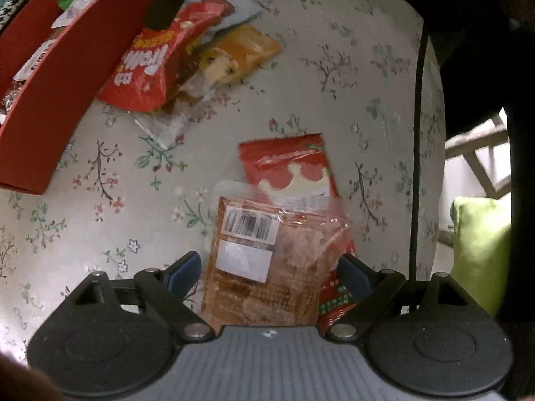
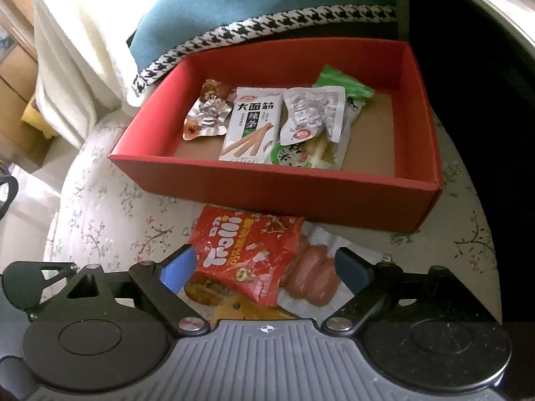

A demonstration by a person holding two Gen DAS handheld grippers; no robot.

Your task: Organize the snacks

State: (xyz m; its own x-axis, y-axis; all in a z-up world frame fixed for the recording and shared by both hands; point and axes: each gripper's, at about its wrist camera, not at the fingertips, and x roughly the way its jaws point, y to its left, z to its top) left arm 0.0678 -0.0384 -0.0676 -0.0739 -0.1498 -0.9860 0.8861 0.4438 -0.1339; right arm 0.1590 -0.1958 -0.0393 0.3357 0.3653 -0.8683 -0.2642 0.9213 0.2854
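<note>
Left gripper [image 1: 267, 270], jaws wide apart, pointing down over a clear-wrapped orange snack packet with a barcode label [image 1: 264, 264] lying on a red-and-white foil pouch [image 1: 294, 163] on the floral tablecloth [image 1: 351, 67]; neither pad presses it. Right gripper [image 2: 265, 267], jaws likewise spread and gripping nothing, above a red crinkled snack bag [image 2: 244, 254] beside the red cardboard box [image 2: 284, 193], which holds several packets.
</note>
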